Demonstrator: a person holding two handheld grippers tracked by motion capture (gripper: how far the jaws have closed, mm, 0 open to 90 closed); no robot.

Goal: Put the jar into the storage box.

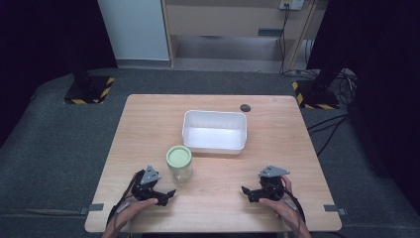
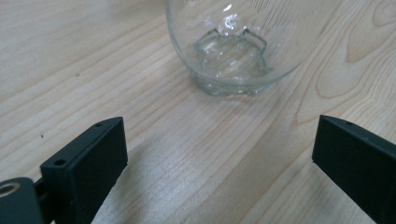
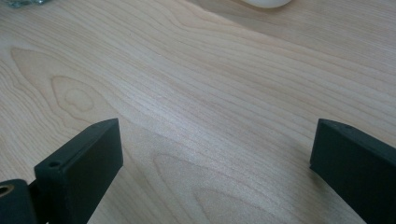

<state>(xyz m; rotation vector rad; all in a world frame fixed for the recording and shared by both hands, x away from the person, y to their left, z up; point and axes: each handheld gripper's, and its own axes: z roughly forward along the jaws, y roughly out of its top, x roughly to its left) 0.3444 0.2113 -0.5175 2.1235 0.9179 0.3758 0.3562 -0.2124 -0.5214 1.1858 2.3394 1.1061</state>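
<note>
Upright on the wooden table (image 1: pixel 148 124), the glass jar (image 1: pixel 180 167) stands with its long axis vertical and its mouth pointing up, closed by a pale green lid (image 1: pixel 179 156). It sits in the near half of the table, a little left of the middle. Through the clear wall no contents show; in the left gripper view the jar's moulded base (image 2: pixel 231 60) rests flat on the wood and looks empty.

Just beyond the jar and slightly to its right sits a white rectangular tub (image 1: pixel 214 144), open side up, its long axis running left to right; its inside is bare white. A small dark round thing (image 1: pixel 245 107) lies on the table past the tub's far right corner, too small to identify.

The left gripper (image 1: pixel 166 196) rests near the table's near edge, just near-left of the jar, apart from it, its jaws spread wide with the jar base ahead of the gap. The right gripper (image 1: pixel 247 192) lies well to the right of the jar, also near the near edge, jaws wide over bare wood. Nothing stands between either gripper and the jar.
</note>
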